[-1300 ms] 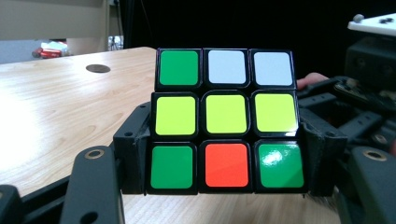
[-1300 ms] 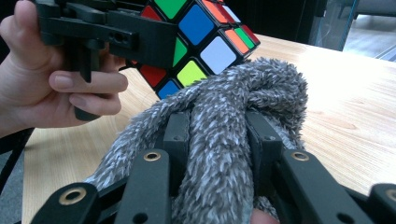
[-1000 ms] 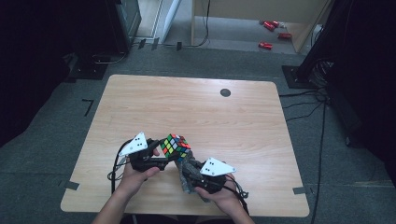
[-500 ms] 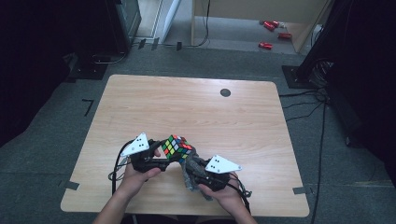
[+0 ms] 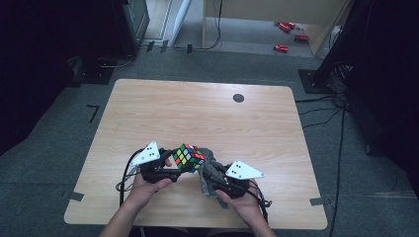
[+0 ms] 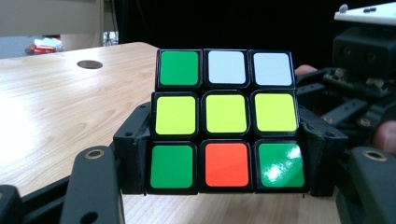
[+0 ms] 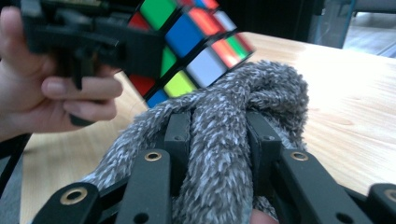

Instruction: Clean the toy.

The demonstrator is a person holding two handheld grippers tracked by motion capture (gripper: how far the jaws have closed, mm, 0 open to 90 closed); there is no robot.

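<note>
Left tool [image 6: 226,186] on glossy cube [image 6: 226,120]; right tool [image 7: 217,140] on fuzzy grey cloth [image 7: 233,112].

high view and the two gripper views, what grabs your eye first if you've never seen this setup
The bright puzzle cube stands out first, clamped between the jaws of the left hand-held gripper near the front edge of the wooden table. Next comes the fuzzy grey cloth, gripped in the right hand-held gripper and pressed up against the cube's side. Red cans lie on the floor beyond the table.
</note>
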